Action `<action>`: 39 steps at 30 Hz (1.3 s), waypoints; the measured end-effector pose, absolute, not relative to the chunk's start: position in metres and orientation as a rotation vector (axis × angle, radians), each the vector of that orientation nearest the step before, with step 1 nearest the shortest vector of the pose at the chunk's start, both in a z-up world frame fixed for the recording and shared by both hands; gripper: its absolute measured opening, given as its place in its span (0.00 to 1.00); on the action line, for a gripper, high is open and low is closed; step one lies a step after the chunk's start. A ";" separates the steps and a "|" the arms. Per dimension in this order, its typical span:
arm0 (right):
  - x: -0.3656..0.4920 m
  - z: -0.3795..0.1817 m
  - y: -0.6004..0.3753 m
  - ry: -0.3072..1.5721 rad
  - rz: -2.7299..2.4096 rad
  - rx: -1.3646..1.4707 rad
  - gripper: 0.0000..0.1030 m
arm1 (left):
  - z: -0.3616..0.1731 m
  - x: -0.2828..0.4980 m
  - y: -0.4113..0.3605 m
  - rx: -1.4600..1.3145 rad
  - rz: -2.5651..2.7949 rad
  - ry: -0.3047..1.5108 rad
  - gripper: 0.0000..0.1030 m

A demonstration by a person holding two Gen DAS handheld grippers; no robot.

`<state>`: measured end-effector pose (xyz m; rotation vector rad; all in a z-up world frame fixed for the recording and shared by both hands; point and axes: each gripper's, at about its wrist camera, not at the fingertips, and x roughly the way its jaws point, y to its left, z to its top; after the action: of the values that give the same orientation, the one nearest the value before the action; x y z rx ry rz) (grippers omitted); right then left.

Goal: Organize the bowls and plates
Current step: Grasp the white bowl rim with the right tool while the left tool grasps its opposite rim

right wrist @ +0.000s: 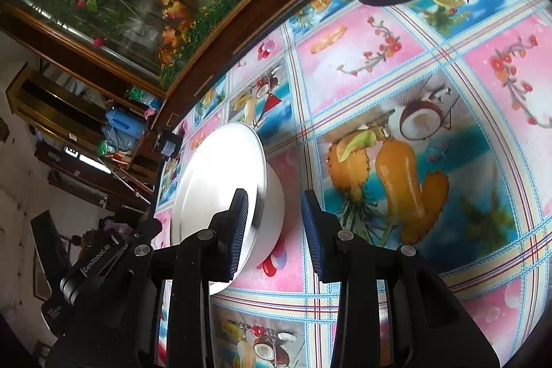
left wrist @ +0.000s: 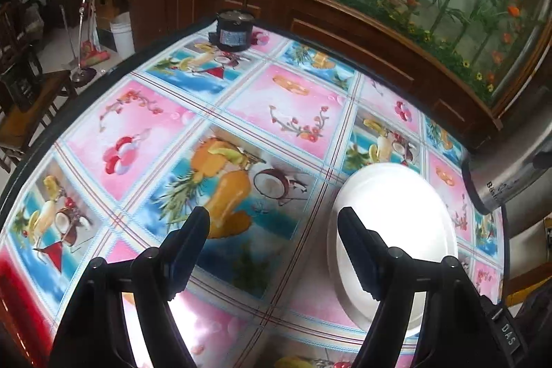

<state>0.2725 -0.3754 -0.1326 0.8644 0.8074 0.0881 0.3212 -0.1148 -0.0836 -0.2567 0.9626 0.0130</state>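
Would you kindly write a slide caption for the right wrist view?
Open right tool beside a plate stacked on a white bowl, on the fruit-print tablecloth.

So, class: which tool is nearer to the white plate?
Right. The right tool has one finger over the white plate's rim, open. The left tool hovers beside it, open, its right finger just overlapping the edge.

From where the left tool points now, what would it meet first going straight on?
Probably only the patterned tablecloth. The left tool is open, and the white plate lies off to its right side, behind one finger. Depth is unclear.
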 end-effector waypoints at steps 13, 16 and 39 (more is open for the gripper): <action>0.272 -0.133 -0.368 0.804 0.099 0.858 0.31 | -0.086 0.321 -0.125 -0.294 -0.089 1.028 0.75; 0.273 -0.133 -0.366 0.807 0.094 0.850 0.31 | -0.091 0.322 -0.128 -0.292 -0.107 1.048 0.75; 0.275 -0.135 -0.355 0.801 0.087 0.822 0.11 | -0.108 0.325 -0.142 -0.224 -0.127 1.078 0.27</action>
<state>0.2751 -0.3552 -0.1346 0.8220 0.8005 0.0868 0.3245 -0.1422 -0.1083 -0.2243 1.0778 -0.1269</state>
